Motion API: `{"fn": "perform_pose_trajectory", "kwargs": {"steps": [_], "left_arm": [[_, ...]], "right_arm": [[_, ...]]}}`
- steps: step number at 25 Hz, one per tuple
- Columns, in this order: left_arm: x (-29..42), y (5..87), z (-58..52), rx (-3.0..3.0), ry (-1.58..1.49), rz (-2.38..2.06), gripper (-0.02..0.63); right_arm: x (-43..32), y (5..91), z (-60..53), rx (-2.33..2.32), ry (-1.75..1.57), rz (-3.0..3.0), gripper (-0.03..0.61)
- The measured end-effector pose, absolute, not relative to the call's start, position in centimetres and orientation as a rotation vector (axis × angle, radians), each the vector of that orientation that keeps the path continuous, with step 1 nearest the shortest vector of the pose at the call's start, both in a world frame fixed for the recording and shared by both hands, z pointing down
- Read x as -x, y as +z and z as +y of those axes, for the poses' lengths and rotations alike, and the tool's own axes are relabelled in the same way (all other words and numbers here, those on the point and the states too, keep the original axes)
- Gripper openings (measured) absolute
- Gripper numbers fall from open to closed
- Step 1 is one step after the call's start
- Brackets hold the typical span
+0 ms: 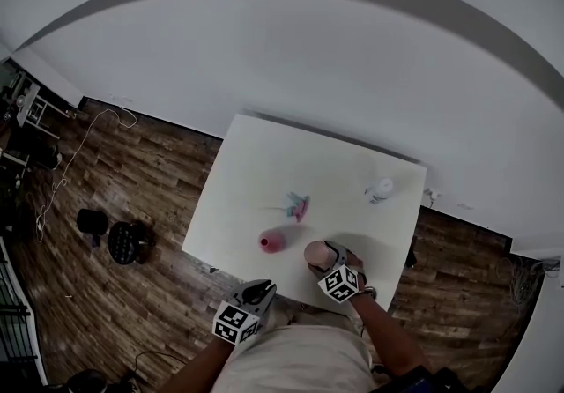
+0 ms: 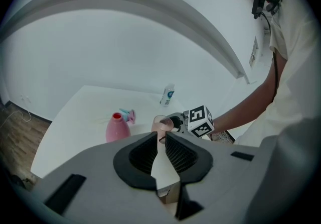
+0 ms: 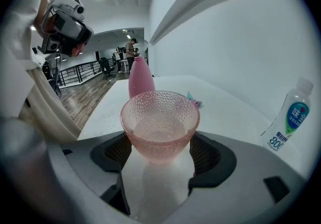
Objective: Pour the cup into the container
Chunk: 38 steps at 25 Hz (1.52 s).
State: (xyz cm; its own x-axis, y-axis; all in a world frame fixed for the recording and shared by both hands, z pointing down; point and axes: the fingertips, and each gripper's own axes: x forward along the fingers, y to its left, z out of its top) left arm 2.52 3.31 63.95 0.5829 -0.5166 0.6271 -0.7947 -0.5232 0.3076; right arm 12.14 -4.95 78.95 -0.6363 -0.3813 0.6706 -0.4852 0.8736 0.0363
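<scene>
— One cup (image 3: 159, 125), pink dimpled glass: where does it stand?

— Upright at the near edge of the white table (image 1: 256, 162), right of the middle, between the jaws of the right gripper (image 1: 328, 255). Both pads press against its lower sides, so that tool holds it.

— Anything inside it?

— Perhaps a little clear liquid at the bottom; I cannot be sure.

— And the container?

— The pink container (image 1: 271, 241), narrow at the neck, stands upright just left of the cup and does not touch it.

— The other tool?

— The left gripper (image 2: 159, 140) hangs off the table's near edge, left of the right one. Its jaws are a thin slit apart, with nothing between them.

— Farther out?

— A small teal-and-pink thing (image 1: 297, 204) lies near the table's middle, beyond the container. A plastic water bottle (image 1: 381, 189) stands toward the far right corner. The wood floor (image 1: 132, 206) shows left of the table.
</scene>
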Motion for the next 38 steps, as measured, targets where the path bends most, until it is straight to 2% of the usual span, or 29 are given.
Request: {"fn": "perform_pose_trajectory", "kwargs": {"steps": [38], "left_arm": [[-1.2, 64.7, 5.4, -2.173, 0.644, -1.079, 0.058]], "right_arm": [[-11.6, 80.3, -5.9, -0.703, 0.249, -2.371, 0.359]]}}
